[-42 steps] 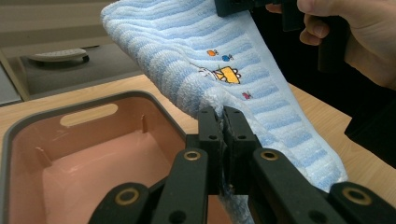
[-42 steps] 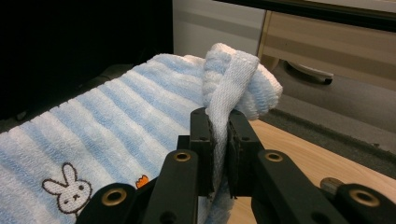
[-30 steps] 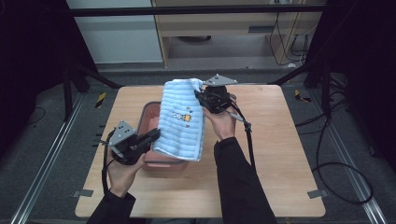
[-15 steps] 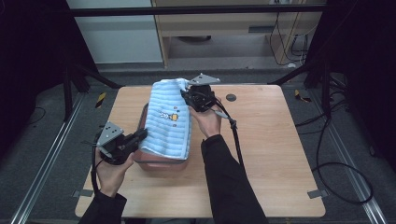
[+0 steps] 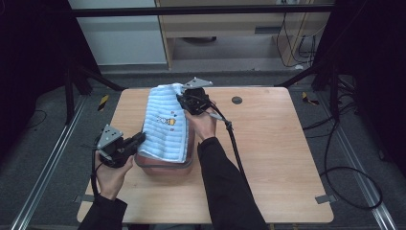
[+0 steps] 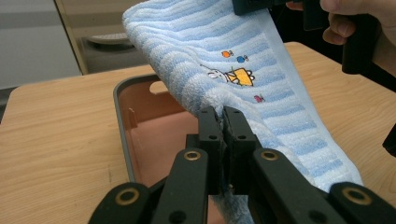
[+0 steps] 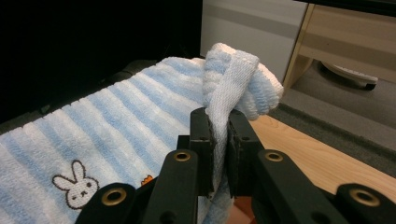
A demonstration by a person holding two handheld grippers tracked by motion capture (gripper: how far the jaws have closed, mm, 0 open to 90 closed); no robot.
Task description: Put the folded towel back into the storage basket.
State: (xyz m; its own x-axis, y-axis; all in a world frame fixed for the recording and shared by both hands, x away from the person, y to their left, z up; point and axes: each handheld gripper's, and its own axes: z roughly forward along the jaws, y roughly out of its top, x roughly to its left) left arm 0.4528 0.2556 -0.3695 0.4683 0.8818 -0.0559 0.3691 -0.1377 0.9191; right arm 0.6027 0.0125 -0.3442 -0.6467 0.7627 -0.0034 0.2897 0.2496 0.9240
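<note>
Towel (image 5: 166, 123) now lower over tub (image 5: 163, 167)

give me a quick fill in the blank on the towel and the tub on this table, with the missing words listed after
1. The striped towel is white and light ____.
2. The left claw and the right claw are both shut on the ____.
3. The animal stitched on the towel, seen in the right gripper view, is a ____.
4. Under the towel on the table stands a pink ____ with a grey rim.

Missing words: blue; towel; rabbit; tub
</note>
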